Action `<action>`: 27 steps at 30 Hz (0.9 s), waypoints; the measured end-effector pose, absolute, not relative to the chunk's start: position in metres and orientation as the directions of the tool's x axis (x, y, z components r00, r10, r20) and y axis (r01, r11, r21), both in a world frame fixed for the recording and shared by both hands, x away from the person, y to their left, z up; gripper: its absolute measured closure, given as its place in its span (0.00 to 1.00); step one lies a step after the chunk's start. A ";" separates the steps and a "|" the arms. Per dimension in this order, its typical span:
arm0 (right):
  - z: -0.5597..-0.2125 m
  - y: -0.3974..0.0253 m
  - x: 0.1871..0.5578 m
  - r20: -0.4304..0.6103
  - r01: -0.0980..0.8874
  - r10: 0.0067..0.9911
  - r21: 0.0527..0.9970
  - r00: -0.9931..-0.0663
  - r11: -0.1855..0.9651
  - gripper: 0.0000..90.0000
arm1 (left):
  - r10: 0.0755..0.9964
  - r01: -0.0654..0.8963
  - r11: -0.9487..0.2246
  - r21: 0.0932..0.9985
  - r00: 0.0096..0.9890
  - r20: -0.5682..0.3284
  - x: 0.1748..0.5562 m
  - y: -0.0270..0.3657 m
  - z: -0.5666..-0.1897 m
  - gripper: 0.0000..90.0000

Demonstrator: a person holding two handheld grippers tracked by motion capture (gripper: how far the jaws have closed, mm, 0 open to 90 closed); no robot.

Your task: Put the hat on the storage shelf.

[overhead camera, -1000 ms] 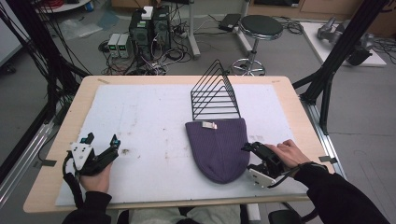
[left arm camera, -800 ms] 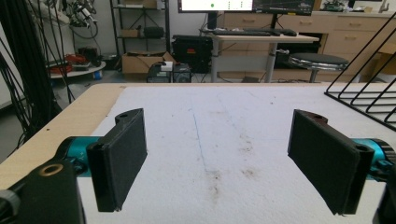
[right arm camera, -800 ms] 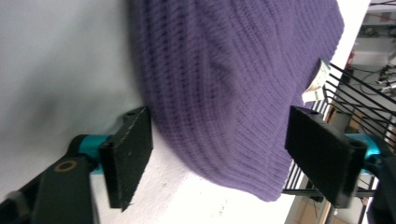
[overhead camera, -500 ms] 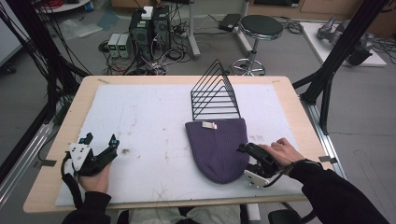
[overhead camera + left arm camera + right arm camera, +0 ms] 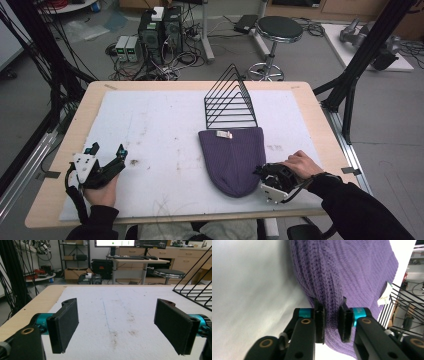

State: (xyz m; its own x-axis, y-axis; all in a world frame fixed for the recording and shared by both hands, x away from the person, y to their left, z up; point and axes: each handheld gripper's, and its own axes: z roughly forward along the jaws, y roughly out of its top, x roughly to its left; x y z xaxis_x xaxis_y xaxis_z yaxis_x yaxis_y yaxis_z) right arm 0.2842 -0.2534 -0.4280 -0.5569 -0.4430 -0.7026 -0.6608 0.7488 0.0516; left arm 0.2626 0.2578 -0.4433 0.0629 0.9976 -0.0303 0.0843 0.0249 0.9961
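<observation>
Closest to me, at the near edge of the table, the right gripper (image 5: 261, 176) has its two jaws pinched tight on a fold of the purple knit beanie (image 5: 234, 157), right at the hat's rounded crown on its right side. In the right gripper view the ribbed wool bunches up between the pads (image 5: 320, 322), so the grab itself looks done; the hat otherwise lies flat on the white mat (image 5: 165, 125), not lifted as far as I can tell.

Over on the near left, the left gripper (image 5: 107, 160) rests low on the mat in the person's hand, jaws spread wide with nothing between them, well apart from the beanie. Its own view looks out across stained bare mat toward the far edge.

Farther out, the beanie's open brim with its small white label (image 5: 223, 134) sits just beside the foot of the black wire rack (image 5: 230, 102), which stands empty.

My read: the work is at an early stage. One side is gripped; lifting, moving or folding the hat is all yet to come, and the left tool has not joined in.
</observation>
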 end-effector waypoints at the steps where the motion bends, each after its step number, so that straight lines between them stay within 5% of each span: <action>1: -0.427 -0.253 0.285 -0.697 -0.650 -0.429 0.069 -0.574 0.756 0.91 | 0.998 0.084 0.025 0.996 0.062 -0.030 0.263 0.258 -0.443 0.22; 6: -0.418 -0.251 0.292 -0.635 -0.551 -0.312 0.217 -0.707 0.806 0.92 | 0.998 0.086 0.023 0.996 0.064 -0.029 0.263 0.257 -0.444 0.22; 13: -0.392 -0.243 0.319 -0.373 -0.233 -0.036 0.498 -0.927 0.835 0.92 | 0.997 0.091 0.024 0.996 0.065 -0.030 0.263 0.258 -0.444 0.22; 27: -0.337 -0.244 0.342 -0.059 0.079 0.202 0.787 -0.978 0.612 0.92 | 0.996 0.091 0.023 0.996 0.078 -0.030 0.265 0.256 -0.444 0.22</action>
